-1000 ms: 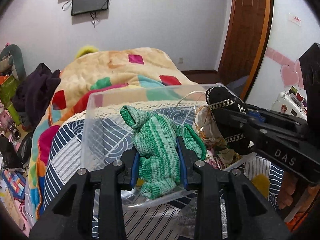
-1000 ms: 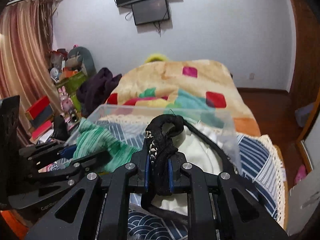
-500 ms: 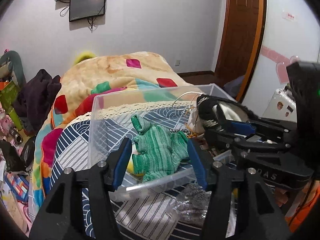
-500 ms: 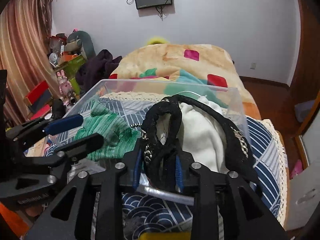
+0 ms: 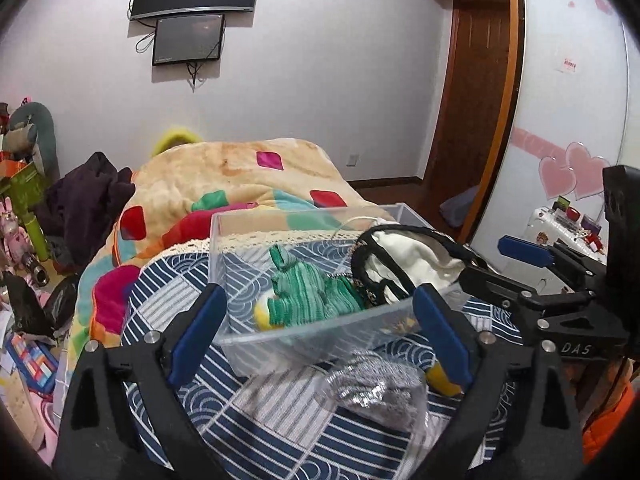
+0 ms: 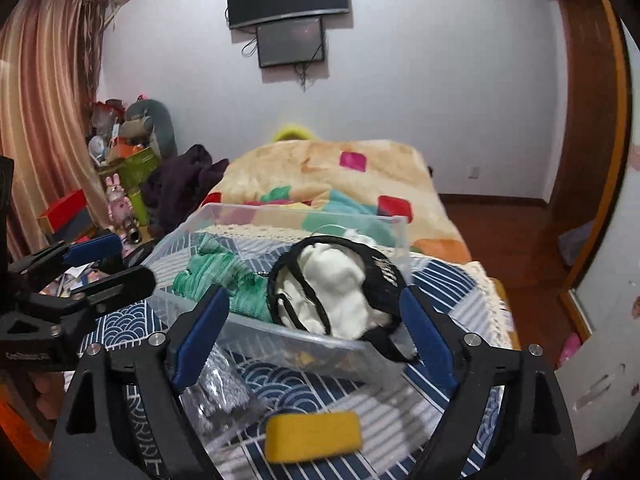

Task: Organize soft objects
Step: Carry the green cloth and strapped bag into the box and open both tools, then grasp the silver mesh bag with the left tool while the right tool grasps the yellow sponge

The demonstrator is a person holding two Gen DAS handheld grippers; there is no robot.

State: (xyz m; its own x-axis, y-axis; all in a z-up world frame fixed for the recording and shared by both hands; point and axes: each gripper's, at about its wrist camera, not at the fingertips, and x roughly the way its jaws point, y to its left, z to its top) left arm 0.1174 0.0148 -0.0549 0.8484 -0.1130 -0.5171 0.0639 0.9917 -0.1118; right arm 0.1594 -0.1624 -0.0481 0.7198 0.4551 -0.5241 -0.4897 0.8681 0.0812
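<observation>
Knitwear, the green piece point(image 5: 310, 294), lies limp and light in the clear bin point(image 5: 320, 332); both grippers gape empty, so pinch a fold at 12 o'clock.

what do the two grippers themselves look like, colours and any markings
Both the left gripper and the right gripper are matte black angular frames with silver screws and blue pads lining the fingers. The right one carries white "DAS" lettering on its side; no cables or sleeves show.

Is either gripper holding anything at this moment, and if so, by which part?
Nothing is held. The left gripper and right gripper are both open; the green knit and black-and-white garment lie in the clear bin.
</observation>
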